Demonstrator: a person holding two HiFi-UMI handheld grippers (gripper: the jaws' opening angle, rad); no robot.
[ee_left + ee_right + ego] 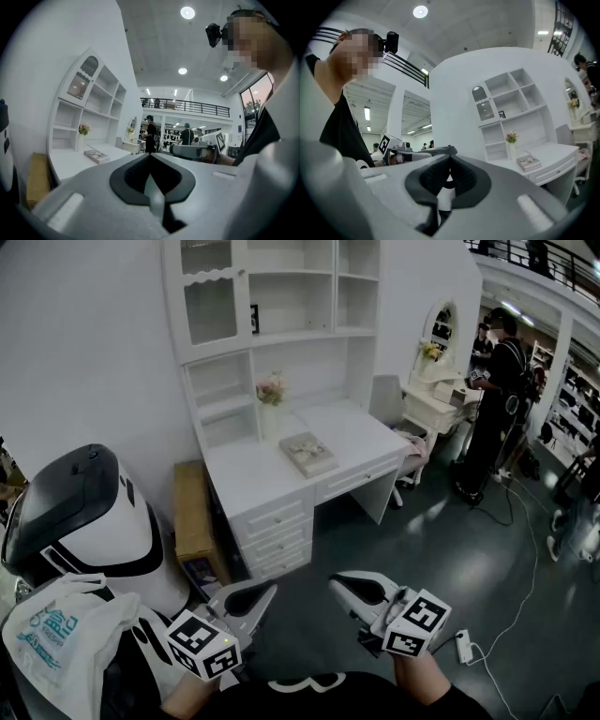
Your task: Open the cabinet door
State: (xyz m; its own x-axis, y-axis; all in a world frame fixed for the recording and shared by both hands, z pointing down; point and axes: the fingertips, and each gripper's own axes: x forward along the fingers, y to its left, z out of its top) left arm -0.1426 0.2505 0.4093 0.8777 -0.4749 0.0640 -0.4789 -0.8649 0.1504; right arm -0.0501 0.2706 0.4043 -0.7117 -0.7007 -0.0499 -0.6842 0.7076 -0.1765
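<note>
The white desk hutch [281, 343] stands against the wall ahead. Its glass-paned cabinet door [208, 298] at the upper left is closed; it also shows as the arched door [80, 79] in the left gripper view and the small door [483, 105] in the right gripper view. My left gripper [267, 590] and right gripper [336, 579] hover low near my body, far from the hutch, over the dark floor. Both are shut and empty, with their tips turned towards each other. Each gripper view shows closed jaws, the left gripper [151, 157] and the right gripper [450, 159].
A book [307, 454] and a flower vase [271, 395] sit on the desk. A cardboard box [192, 521], a white rounded machine [89, 512] and a plastic bag [56, 634] are at the left. A person [497, 399] stands by a dressing table [436, 395]. A power strip [463, 646] lies on the floor.
</note>
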